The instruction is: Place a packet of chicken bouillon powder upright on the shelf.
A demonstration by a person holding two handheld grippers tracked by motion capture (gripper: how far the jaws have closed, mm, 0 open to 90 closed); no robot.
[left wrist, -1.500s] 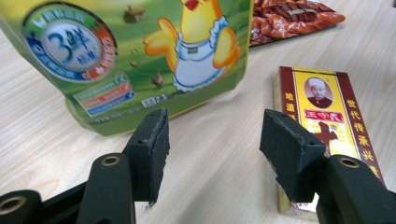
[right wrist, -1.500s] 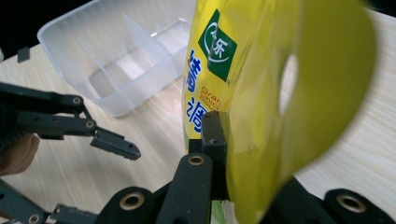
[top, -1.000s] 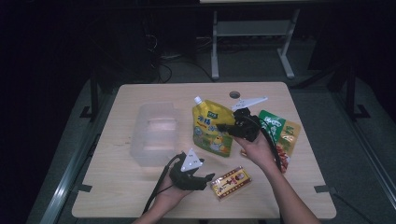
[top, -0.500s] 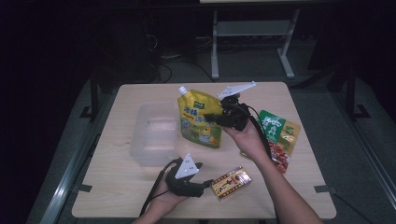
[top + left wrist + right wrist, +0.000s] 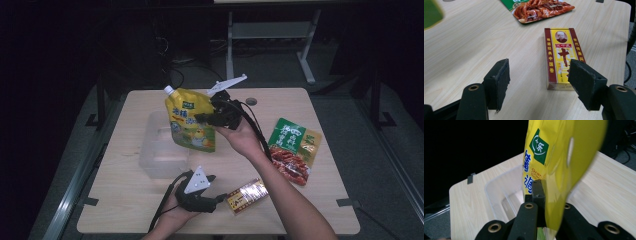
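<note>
Right gripper (image 5: 202, 118) clamped on the yellow spout pouch (image 5: 189, 122), jaws pinched tight on 1 edge of it, pouch lifted clear of the table (image 5: 310, 205) and hanging upright with its white cap at the top. Seen from the right gripper view, pouch (image 5: 554, 165) rising straight ahead of the jaws, the clear plastic bin (image 5: 499, 192) lying beyond and below it on the wood. In the high view, same bin (image 5: 160, 150) just under and beside the pouch's lower corner, away from the holding hand (image 5: 240, 137). Left gripper (image 5: 220, 198) low over the near edge of the table, jaws spread fairly wide and gripping nothing, having just been opening a little further. Directly ahead of it in the left gripper view, the red-and-yellow box (image 5: 562, 57) flat on the table, its near end close to 1 jaw pad but not clearly touching; contact hard to tell. Farther ahead, past the box, the green snack packet (image 5: 539, 8) lying flat, well apart from both pads. In the high view, box (image 5: 247, 195) just beside the left gripper's tips, packet (image 5: 292, 147) under the right forearm's outer side.
</note>
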